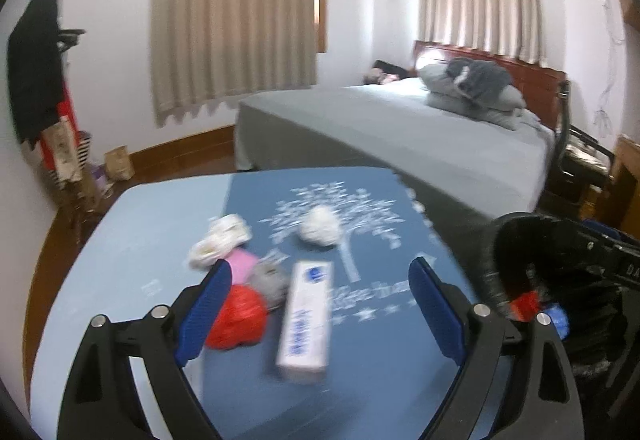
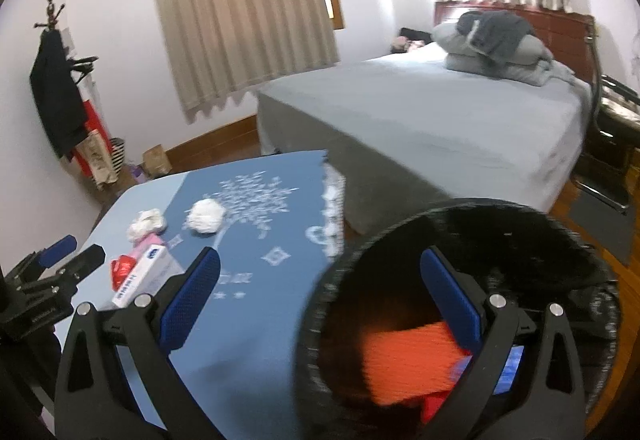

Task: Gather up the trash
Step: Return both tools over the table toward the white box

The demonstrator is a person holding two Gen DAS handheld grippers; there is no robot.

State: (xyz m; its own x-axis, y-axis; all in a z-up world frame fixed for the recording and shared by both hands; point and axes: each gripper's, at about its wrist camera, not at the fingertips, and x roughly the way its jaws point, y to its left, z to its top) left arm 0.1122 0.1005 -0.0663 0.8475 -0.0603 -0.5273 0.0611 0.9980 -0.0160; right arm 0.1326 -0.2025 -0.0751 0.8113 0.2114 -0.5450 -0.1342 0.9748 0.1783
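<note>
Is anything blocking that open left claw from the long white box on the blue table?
Nothing visible does. The left hand-held gripper is open with the long white cardboard box lying between its blue pads; a crumpled red plastic wad sits just beside it.

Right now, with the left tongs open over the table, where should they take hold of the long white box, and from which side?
Grip the white box across its narrow width, near the middle of its length, coming from above. It lies flat on the blue cloth, long axis pointing away from the left tongs, so its two long sides are free, though the red wad lies close on one side.
</note>
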